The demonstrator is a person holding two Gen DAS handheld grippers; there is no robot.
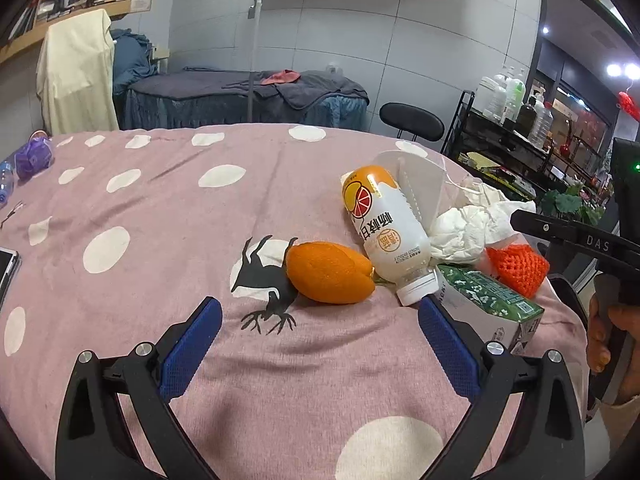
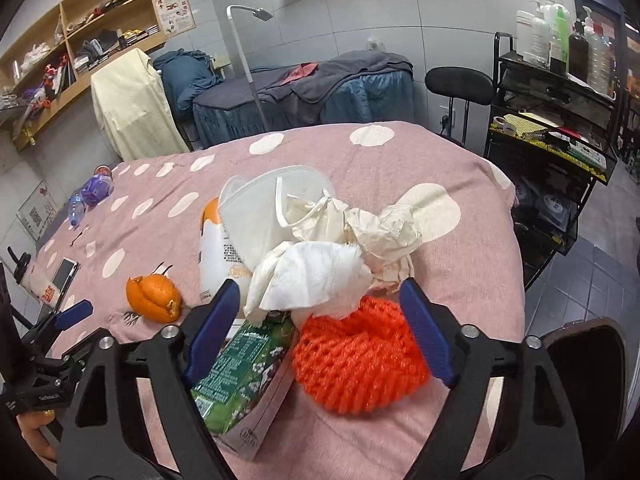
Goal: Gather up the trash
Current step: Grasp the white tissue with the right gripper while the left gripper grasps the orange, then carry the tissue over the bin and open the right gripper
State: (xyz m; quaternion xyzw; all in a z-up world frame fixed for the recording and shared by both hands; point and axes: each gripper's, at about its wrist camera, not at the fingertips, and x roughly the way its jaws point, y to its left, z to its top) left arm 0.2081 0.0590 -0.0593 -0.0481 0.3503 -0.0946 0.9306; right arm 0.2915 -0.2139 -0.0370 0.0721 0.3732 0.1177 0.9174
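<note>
Trash lies in a pile on the pink dotted cloth [image 1: 160,208]. An orange peel [image 1: 328,272] [image 2: 154,298] lies left of a white drink bottle [image 1: 384,232] [image 2: 216,256]. Beside them are a green carton [image 1: 492,300] [image 2: 244,368], crumpled tissues [image 1: 464,232] [image 2: 316,276], a white face mask [image 2: 256,208] [image 1: 416,184] and an orange foam net [image 2: 360,360] [image 1: 516,268]. My left gripper [image 1: 320,308] is open and empty just before the peel. My right gripper [image 2: 320,292] is open over the carton, net and tissue, gripping nothing.
A purple-labelled bottle [image 2: 94,192] [image 1: 32,158] and a phone [image 2: 64,272] lie at the cloth's far left. A black trolley [image 2: 552,140] with bottles stands to the right, a stool [image 2: 458,80] and a massage bed [image 2: 304,96] behind.
</note>
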